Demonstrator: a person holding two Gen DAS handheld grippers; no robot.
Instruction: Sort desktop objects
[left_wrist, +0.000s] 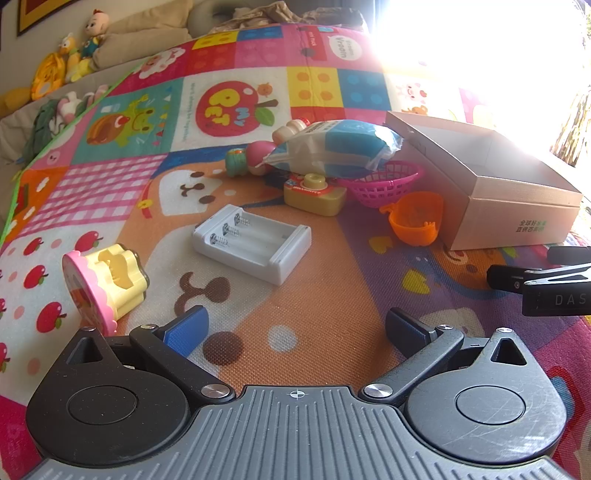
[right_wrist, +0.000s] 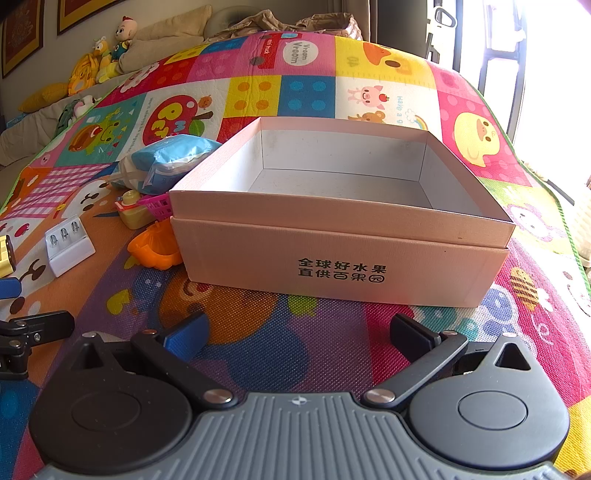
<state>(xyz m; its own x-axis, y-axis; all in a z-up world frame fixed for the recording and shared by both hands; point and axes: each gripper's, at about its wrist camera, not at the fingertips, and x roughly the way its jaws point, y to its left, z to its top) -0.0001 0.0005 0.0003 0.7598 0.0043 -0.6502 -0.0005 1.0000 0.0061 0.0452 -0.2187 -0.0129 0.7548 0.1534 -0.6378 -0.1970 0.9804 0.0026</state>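
Note:
My left gripper (left_wrist: 295, 328) is open and empty above the play mat, with a white battery holder (left_wrist: 253, 242) just ahead of it. A pink and yellow toy (left_wrist: 105, 280) lies to its left. Beyond are a yellow toy camera (left_wrist: 314, 194), a pink basket (left_wrist: 384, 181), an orange toy cup (left_wrist: 415, 218), a blue-white tissue pack (left_wrist: 332, 147) and a toy bottle (left_wrist: 251, 157). My right gripper (right_wrist: 299, 332) is open and empty in front of an open empty cardboard box (right_wrist: 343, 254). The box also shows in the left wrist view (left_wrist: 517, 206).
The colourful play mat (right_wrist: 303, 88) covers the whole surface. Stuffed toys (left_wrist: 74, 55) and cushions lie at the back left. Strong window glare fills the top right of the left wrist view. The right gripper's finger (left_wrist: 517, 280) shows at that view's right edge.

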